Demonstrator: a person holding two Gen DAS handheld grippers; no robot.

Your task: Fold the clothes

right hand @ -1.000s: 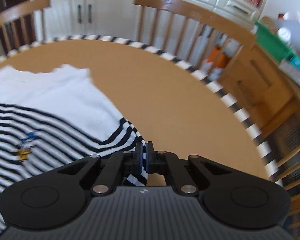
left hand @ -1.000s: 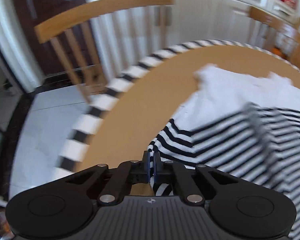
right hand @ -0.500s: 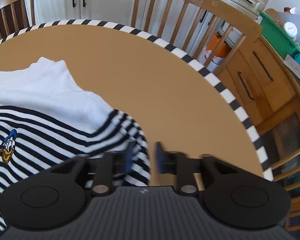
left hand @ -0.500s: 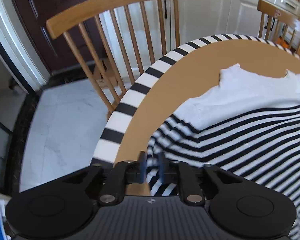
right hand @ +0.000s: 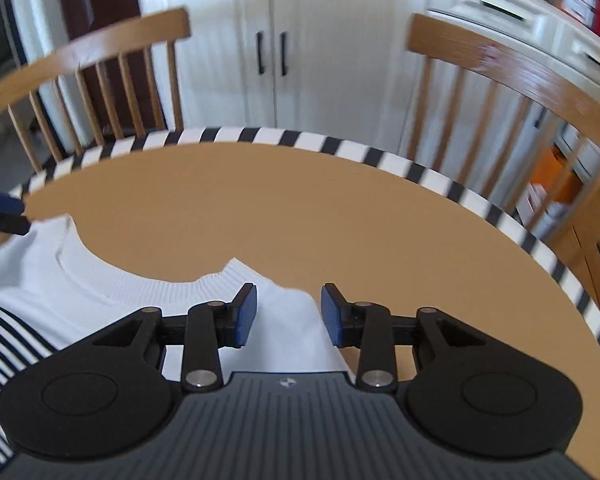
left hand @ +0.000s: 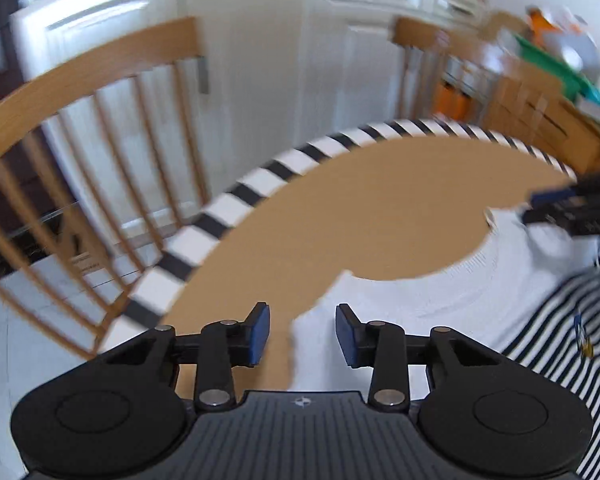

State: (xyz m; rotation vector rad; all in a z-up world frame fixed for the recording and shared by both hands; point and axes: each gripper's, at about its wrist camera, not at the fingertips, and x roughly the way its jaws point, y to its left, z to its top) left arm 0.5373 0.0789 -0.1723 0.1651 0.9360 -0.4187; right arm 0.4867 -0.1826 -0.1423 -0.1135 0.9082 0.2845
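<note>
A shirt [left hand: 440,292] with a white yoke, ribbed collar and black-and-white striped body lies flat on the round tan table [left hand: 360,208]. My left gripper [left hand: 302,334] hovers over the shirt's left shoulder corner; its jaws are opening and the pads touch nothing. In the right wrist view the shirt [right hand: 120,292] shows its collar, and my right gripper [right hand: 289,316] stands open with the white right shoulder corner between its pads, not pinched. Each gripper appears in the other's view: the right gripper [left hand: 572,208] at the far right, the left gripper [right hand: 0,216] at the far left.
The table's rim [right hand: 340,146] is banded black and white. Wooden spindle chairs [left hand: 80,80] [right hand: 500,68] stand around the far side. White cabinets [right hand: 272,40] lie behind them, and a wooden sideboard [left hand: 540,92] with clutter is at the right.
Both grippers let go of the striped fabric they pinched, opened, and swung over to the white shoulders beside the collar. The shirt now lies flat.
</note>
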